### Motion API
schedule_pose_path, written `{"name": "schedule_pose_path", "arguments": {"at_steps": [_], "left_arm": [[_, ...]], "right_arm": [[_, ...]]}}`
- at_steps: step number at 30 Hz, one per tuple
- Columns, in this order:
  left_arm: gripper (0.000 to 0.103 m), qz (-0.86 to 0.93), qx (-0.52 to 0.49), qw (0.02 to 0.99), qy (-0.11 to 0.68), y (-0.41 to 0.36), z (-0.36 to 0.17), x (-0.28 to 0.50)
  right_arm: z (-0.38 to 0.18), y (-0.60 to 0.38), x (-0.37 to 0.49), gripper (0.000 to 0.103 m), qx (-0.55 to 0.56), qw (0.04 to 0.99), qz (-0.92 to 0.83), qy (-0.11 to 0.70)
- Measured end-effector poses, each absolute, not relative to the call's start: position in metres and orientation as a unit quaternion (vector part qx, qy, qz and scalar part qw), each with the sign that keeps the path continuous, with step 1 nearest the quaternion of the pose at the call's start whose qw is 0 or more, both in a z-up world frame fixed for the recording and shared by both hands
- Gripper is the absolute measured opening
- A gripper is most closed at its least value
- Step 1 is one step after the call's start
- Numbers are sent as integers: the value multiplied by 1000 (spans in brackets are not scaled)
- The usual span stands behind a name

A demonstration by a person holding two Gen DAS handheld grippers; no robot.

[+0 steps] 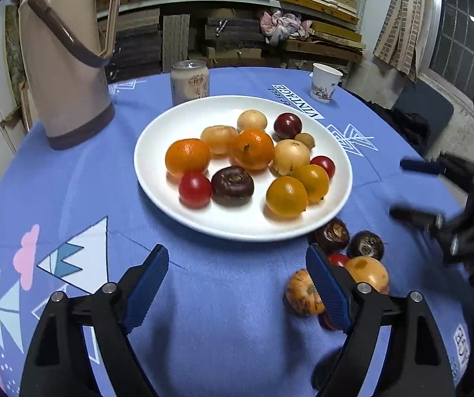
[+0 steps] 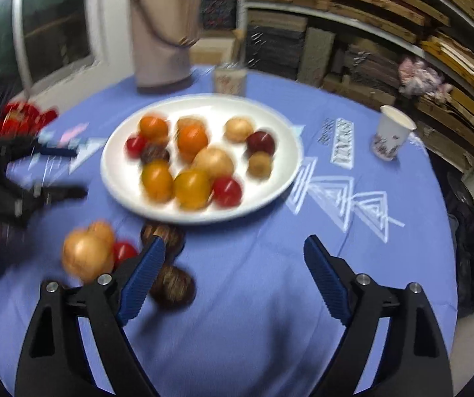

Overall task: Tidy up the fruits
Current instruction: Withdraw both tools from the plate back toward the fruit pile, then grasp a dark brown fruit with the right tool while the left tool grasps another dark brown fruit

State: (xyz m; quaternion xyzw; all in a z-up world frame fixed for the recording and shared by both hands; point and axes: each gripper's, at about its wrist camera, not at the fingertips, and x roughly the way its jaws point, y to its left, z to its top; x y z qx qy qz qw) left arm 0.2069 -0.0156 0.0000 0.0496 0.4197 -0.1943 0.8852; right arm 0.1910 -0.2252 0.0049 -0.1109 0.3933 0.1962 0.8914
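Note:
A white plate (image 1: 157, 178) on the blue tablecloth holds several fruits: oranges, red and yellow tomatoes, pale onions and dark chestnuts. Loose fruits lie in front of it: two dark water chestnuts (image 1: 332, 235), a red tomato (image 1: 337, 259) and two pale onions (image 1: 367, 273). My left gripper (image 1: 237, 284) is open and empty, low over the cloth, its right finger beside the loose fruits. My right gripper (image 2: 233, 274) is open and empty; its left finger stands over the dark chestnuts (image 2: 174, 286). The plate (image 2: 280, 178) and an onion (image 2: 84, 254) show blurred in the right wrist view. The right gripper also shows in the left wrist view (image 1: 412, 188).
A beige thermos jug (image 1: 64, 66) stands at the back left, a drink can (image 1: 190, 81) behind the plate, a paper cup (image 1: 324, 82) at the back right. Shelves of stacked boards fill the background. The round table's edge curves close on the right.

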Motion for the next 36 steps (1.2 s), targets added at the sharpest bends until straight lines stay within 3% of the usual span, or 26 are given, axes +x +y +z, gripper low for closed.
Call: {"name": "schedule_pose_path", "arguments": {"at_steps": [13,23,34,36], "left_arm": [[86,-224,63,870,435,-25,-7,198],[86,-282,96,849,437,-28,4,176],[86,-351,220,802,430,-55,-19,129],[86,-363,223,793,436,-56,-23,127]], "right_arm": [[-17,-202,175,84,-145,863,247,416],[-28,-190,179,77,-145,853,254,432],[-28,-187,180,52,-131,847,274,437],[-27,-187,181,52,-128,846,277,438]]}}
